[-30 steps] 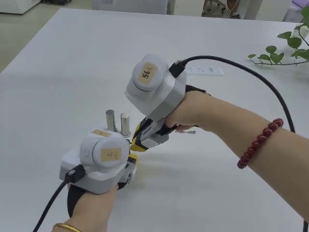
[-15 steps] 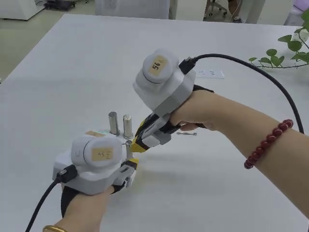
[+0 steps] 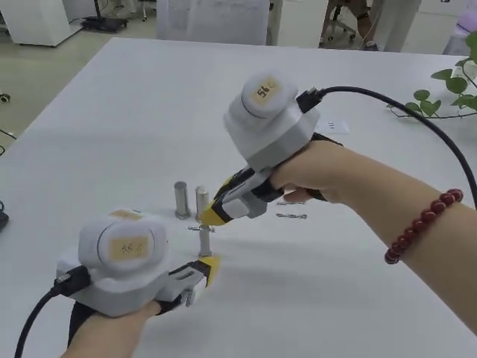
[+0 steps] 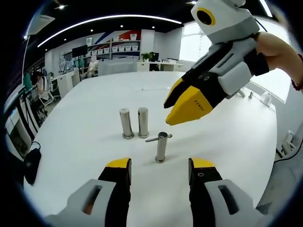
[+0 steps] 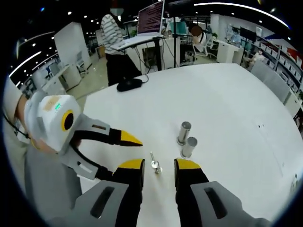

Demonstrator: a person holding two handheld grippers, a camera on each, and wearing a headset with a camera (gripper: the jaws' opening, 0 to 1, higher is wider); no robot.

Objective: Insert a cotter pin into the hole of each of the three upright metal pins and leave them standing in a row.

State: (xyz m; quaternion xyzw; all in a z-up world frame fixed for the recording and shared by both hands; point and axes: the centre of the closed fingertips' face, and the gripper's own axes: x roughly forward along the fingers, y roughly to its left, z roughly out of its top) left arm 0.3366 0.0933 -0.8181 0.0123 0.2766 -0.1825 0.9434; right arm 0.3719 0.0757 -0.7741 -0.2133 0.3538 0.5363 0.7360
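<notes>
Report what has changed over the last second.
The left tool drew back from the near pin, which was hidden behind it and now stands free with a cotter pin through its hole. The right tool rose up and away from that pin. The two far pins stayed upright side by side, still with no cotter pins.
</notes>
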